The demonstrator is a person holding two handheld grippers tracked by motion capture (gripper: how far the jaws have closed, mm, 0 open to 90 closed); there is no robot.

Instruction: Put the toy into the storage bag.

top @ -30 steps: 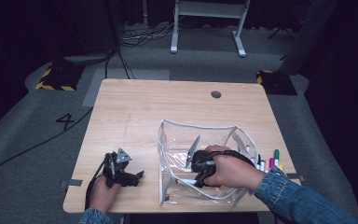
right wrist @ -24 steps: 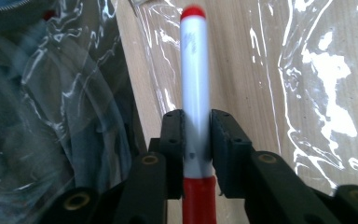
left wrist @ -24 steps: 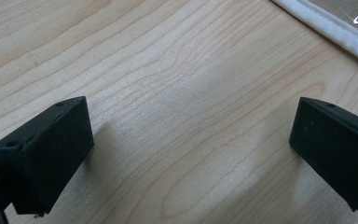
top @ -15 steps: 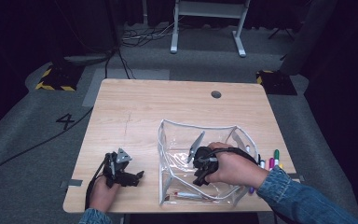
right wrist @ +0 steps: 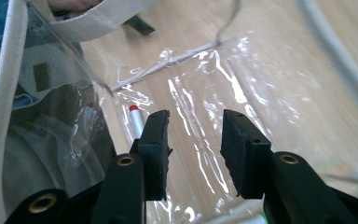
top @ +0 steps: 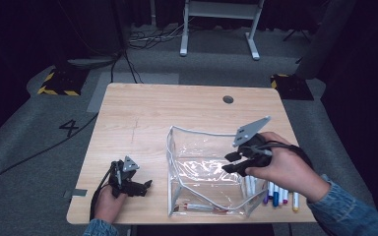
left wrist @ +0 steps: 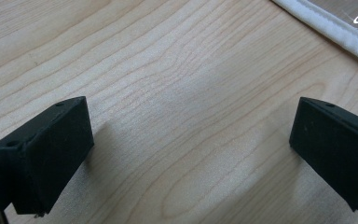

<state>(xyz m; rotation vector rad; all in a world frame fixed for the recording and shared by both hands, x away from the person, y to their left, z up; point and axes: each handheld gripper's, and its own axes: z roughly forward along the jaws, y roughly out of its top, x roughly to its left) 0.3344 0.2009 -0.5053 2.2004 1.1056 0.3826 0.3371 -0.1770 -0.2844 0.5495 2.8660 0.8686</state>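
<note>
A clear plastic pouch [top: 204,167] with a white fabric rim stands open on the wooden counter [top: 142,118], toward its near right part. On the pouch's floor, close to its near wall, lies one marker [top: 199,207] with a red end; in the right gripper view the same marker [right wrist: 136,120] shows as a white barrel with a red tip, lying flat on the crinkled clear bottom just past the left jaw. The right gripper [top: 231,162] hangs over the pouch's right edge, pointing into the opening. Its jaws have just been opening and now stand partly spread with nothing between them. Outside the pouch, just beside its right wall, a row of markers [top: 275,192] lies on the counter, partly under the right hand [top: 285,167]. The left gripper [top: 145,186] rests low on the counter well left of the pouch, its jaws spread wide over bare wood and holding nothing; a strip of the pouch's white rim [left wrist: 326,28] shows beyond them.
</note>
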